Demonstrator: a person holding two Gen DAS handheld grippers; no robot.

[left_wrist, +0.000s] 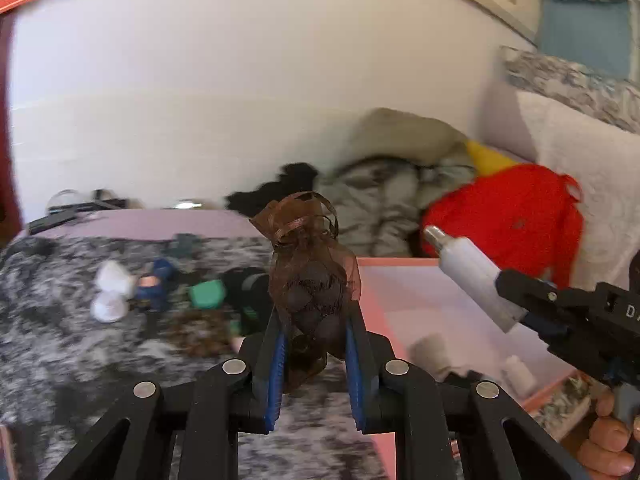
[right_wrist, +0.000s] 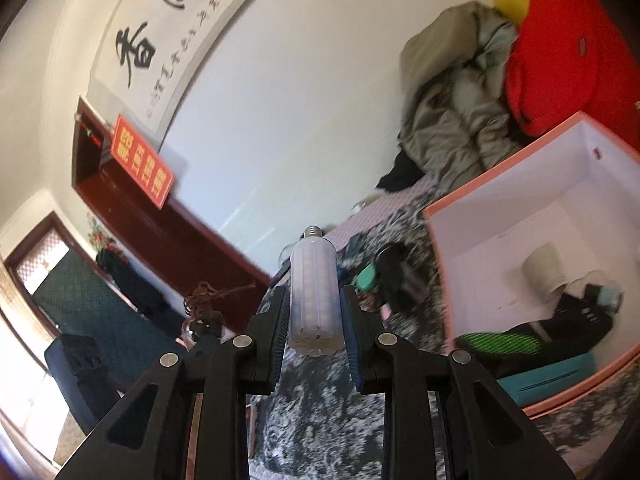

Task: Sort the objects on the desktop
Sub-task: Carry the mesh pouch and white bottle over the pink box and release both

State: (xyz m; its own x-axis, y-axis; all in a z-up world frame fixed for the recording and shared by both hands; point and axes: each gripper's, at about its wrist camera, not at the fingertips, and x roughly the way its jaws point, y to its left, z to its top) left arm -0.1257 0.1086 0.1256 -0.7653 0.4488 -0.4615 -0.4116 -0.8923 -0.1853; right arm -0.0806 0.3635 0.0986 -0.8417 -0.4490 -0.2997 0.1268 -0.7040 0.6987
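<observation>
L gripper [left_wrist: 314,316] is clamped on a brown organza pouch [left_wrist: 310,280] w/ dark lumps inside; blue pads press both sides, ribboned neck sticks up past the tips. R gripper [right_wrist: 314,312] is closed on a white LED corn bulb [right_wrist: 313,296], held by its sides, metal screw base pointing away from the cam. In the L view the same bulb [left_wrist: 476,280] hangs over the pink box [left_wrist: 400,296], w/ the person's fingers [left_wrist: 610,436] at lower right.

Below both tools: grey mottled fleece cover [left_wrist: 60,340]. Box sits on it, to the right; inside are a white roll [right_wrist: 544,270], black-and-green item [right_wrist: 500,342] and teal flat thing [right_wrist: 548,376].

Further out on the cover, left of the box: white bits [left_wrist: 110,292], blue toy figure [left_wrist: 158,282], teal block [left_wrist: 206,294], black item [left_wrist: 248,284] – blurred.

Behind: grey-green jacket [left_wrist: 380,200], red cushion [left_wrist: 508,212], white wall, calligraphy scroll [right_wrist: 160,28], red sign [right_wrist: 142,162].
</observation>
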